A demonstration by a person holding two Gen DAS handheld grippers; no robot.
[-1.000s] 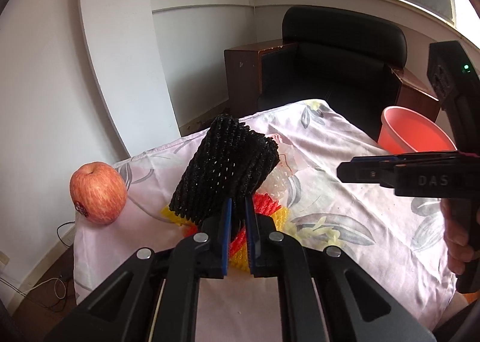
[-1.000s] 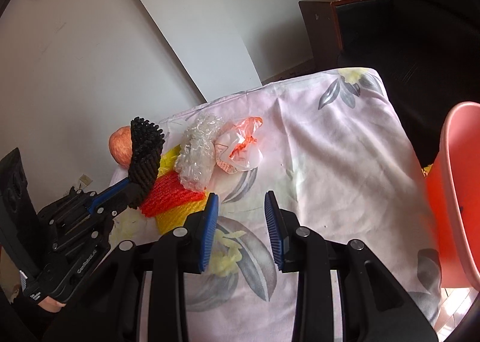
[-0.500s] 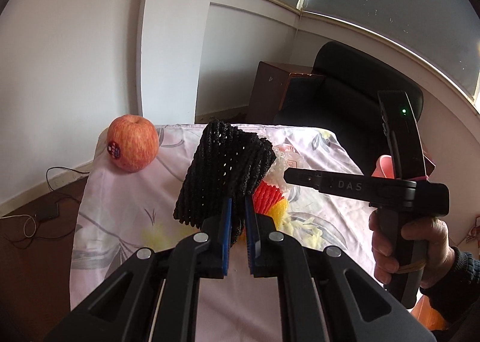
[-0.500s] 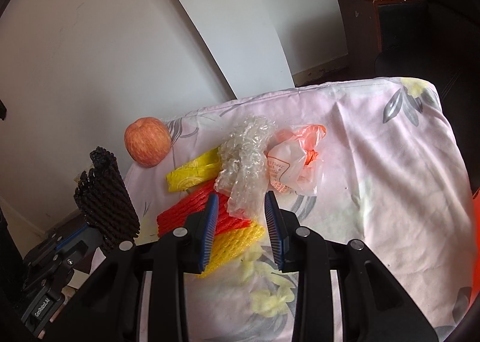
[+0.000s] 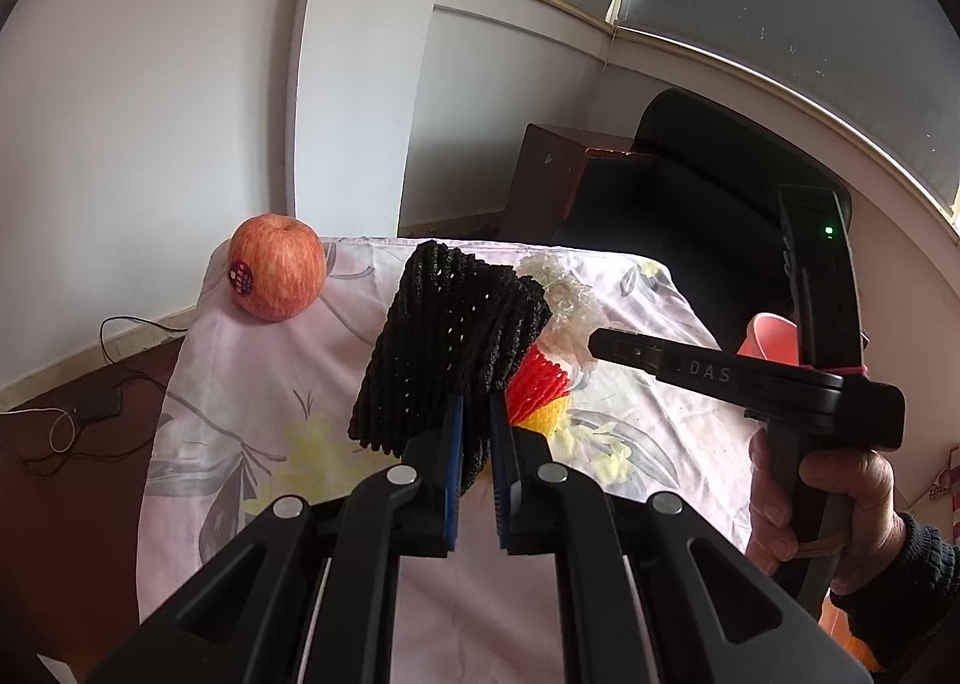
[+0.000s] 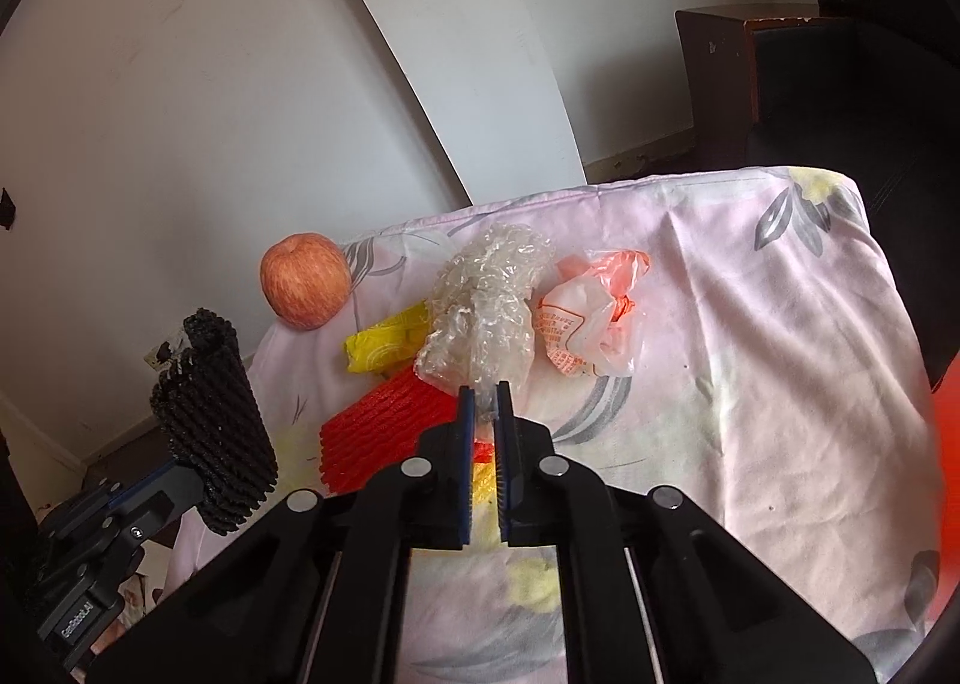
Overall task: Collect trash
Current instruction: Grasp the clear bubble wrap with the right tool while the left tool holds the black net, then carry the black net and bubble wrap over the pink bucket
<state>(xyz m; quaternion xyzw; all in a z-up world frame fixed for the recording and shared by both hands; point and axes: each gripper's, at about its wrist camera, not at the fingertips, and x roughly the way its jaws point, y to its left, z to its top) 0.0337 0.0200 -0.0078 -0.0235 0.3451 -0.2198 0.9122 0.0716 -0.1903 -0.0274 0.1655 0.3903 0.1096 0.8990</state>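
My left gripper is shut on a black foam net sleeve and holds it above the table's near left part; the sleeve also shows in the right wrist view. My right gripper is shut on the near edge of a clear bubble-wrap wad. Under the wad lie a red foam net and a yellow foam net. A crumpled orange-and-white plastic bag lies right of the wad.
A red apple sits at the table's far left corner, on a pink floral cloth. A pink bin stands beyond the table's right side. A black chair and a wooden cabinet stand behind.
My right gripper closed from open onto the bubble wrap after moving in toward the pile. My left gripper lifted the black sleeve up and back, away from the pile.
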